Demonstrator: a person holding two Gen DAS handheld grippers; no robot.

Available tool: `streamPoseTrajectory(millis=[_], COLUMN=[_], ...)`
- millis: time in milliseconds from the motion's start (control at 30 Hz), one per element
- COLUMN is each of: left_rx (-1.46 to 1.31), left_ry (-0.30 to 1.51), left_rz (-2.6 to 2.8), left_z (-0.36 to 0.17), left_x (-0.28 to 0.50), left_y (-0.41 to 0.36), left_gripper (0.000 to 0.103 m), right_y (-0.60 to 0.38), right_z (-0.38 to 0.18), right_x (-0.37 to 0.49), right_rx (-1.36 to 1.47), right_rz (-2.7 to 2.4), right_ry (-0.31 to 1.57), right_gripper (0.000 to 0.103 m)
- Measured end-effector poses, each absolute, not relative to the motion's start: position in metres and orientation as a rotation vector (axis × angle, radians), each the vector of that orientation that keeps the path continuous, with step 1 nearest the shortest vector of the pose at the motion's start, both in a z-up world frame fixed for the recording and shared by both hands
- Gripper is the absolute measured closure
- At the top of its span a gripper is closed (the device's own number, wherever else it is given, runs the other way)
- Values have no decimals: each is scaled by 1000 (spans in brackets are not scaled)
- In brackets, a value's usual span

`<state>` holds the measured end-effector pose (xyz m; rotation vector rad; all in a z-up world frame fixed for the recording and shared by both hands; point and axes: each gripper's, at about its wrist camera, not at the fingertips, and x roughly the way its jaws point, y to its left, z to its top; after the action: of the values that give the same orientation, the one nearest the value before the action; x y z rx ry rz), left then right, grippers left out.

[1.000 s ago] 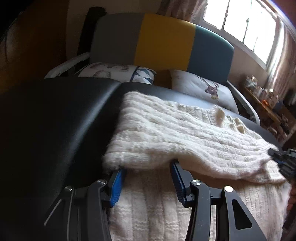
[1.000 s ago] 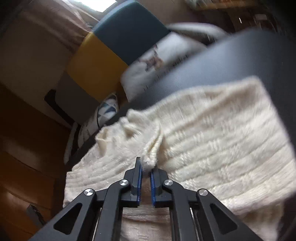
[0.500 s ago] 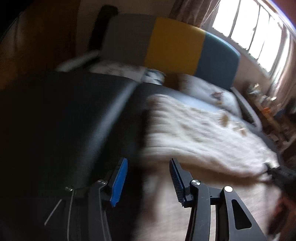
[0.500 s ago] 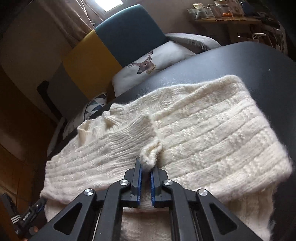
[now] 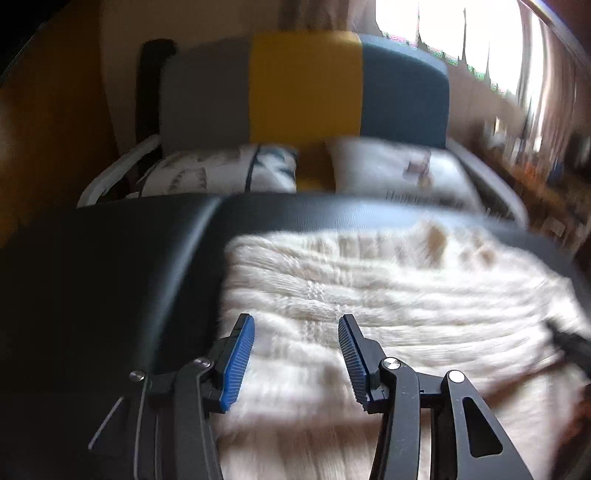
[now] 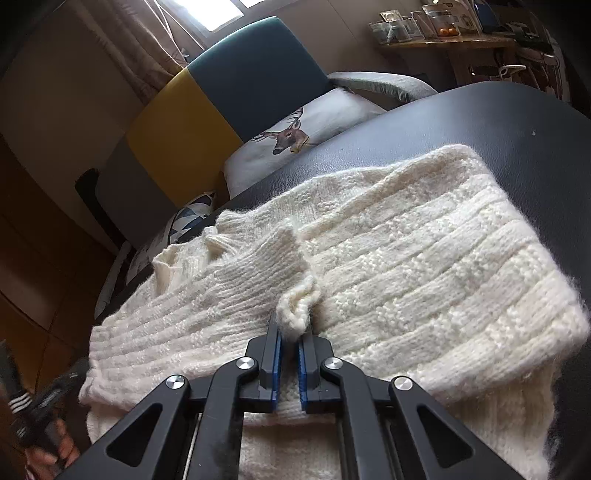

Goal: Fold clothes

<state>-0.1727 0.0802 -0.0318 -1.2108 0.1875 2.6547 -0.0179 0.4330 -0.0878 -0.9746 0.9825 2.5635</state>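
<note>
Left wrist view. The picture was blurred. The left gripper (image 5: 295,325) occupied the lower centre of the frame, its two blue-padded fingers (image 5: 236,363) standing apart with nothing pressed between them; the jaws had just been closing slightly. The cream knitted sweater (image 5: 388,295) lay spread on the black padded surface (image 5: 110,277), filling the lower centre and lower right of the frame, and its left edge ran just beside the left finger. Whether the fingers touched the knit could not be told. In the upper half stood a sofa (image 5: 303,85) with a grey, yellow and teal backrest, carrying two cushions. A bright window (image 5: 443,26) took the upper right. A dark blurred shape entered at the right edge, too smeared to identify.

Right wrist view. The right gripper (image 6: 290,336) sat at the lower centre with its jaws together, clamped on a bunched cuff (image 6: 297,306) of the sweater (image 6: 424,266). The sleeve ran from the cuff toward the left of the frame, lying over the folded body of the garment. The sweater rested on the black padded surface (image 6: 498,122), covering the centre and right. A deer-print cushion (image 6: 306,133) lay on the sofa (image 6: 251,74) above centre. A shelf with small items (image 6: 436,29) occupied the upper right. At the lower left edge a hand (image 6: 48,458) and part of a dark tool were visible.
</note>
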Motion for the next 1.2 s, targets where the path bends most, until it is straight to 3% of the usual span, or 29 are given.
streamPoseTrajectory(millis=[133, 200, 333, 633, 700, 767, 867, 967, 1133, 1200], left_rx=[-1237, -1257, -1314, -1001, -1141, -1235, -1258, -1260, -1262, -1276], left_ry=[235, 219, 72, 234, 282, 212, 158, 122, 115, 116], left_rz=[2752, 2793, 2805, 2879, 2825, 2780, 2776, 2781, 2784, 2796], left_z=[-44, -50, -53, -17, -38, -48, -52, -54, -54, -56], left_x=[-193, -192, -196, -148, -159, -168, -170, -169, -169, -169], left_y=[73, 64, 49, 74, 78, 70, 62, 59, 61, 60], left_gripper=[59, 45, 32, 35, 35, 33, 27, 24, 23, 18], right_y=[431, 428, 426, 431, 428, 431, 434, 424, 361, 341], right_z=[-85, -84, -84, -49, -54, -70, -51, -25, -28, -40], right_x=[-18, -19, -18, -17, -24, -27, -14, -5, -73, -100], right_rx=[-982, -983, -983, -952, -1035, -1126, -1013, -851, -1169, -1305], right_rz=[2561, 2559, 2559, 2605, 2575, 2536, 2544, 2620, 2828, 2848], right_ry=[949, 922, 903, 849, 730, 732, 762, 764, 481, 350], right_gripper=[99, 99, 99, 96, 96, 96, 82, 81, 81, 81])
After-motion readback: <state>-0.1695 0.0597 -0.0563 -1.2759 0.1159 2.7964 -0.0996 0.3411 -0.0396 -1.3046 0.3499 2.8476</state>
